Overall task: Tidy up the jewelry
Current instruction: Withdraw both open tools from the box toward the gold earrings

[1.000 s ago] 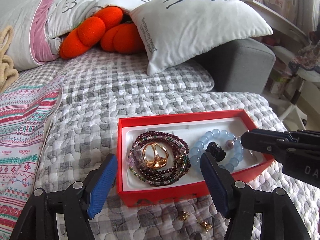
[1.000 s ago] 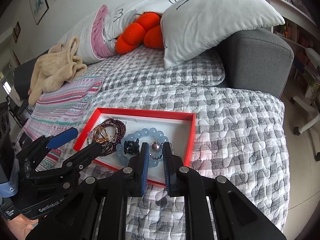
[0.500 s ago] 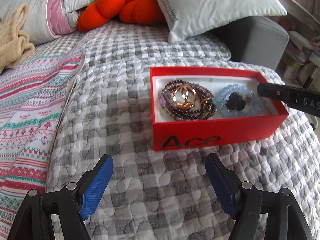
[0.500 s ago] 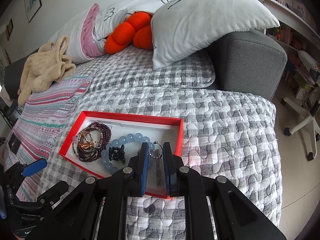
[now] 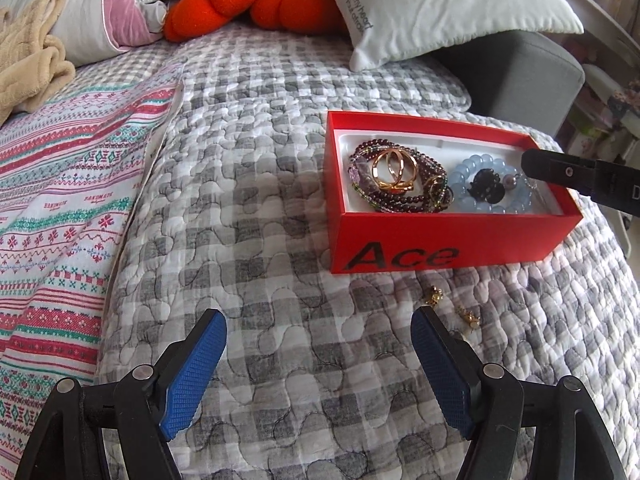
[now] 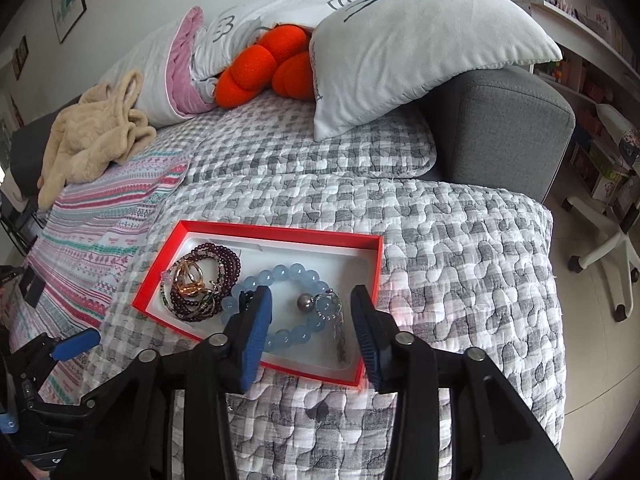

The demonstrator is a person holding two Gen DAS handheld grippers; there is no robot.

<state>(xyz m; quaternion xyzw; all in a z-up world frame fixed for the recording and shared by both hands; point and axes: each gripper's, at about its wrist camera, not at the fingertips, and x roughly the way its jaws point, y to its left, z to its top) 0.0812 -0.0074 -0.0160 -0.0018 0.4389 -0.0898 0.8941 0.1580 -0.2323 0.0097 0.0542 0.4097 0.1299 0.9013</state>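
A red box (image 5: pixel 440 240) marked "Ace" sits on a gray checked quilt (image 5: pixel 260 240), holding a dark red bead bracelet (image 5: pixel 404 196) with gold rings (image 5: pixel 394 168) at left and a pale blue bead bracelet (image 6: pixel 280 304) at right. The right gripper (image 6: pixel 310 308) hangs over the box's right end, fingers parted and empty. The left gripper (image 5: pixel 318 334) hovers wide open, empty, near two small gold earrings (image 5: pixel 452 306) lying on the quilt just in front of the box.
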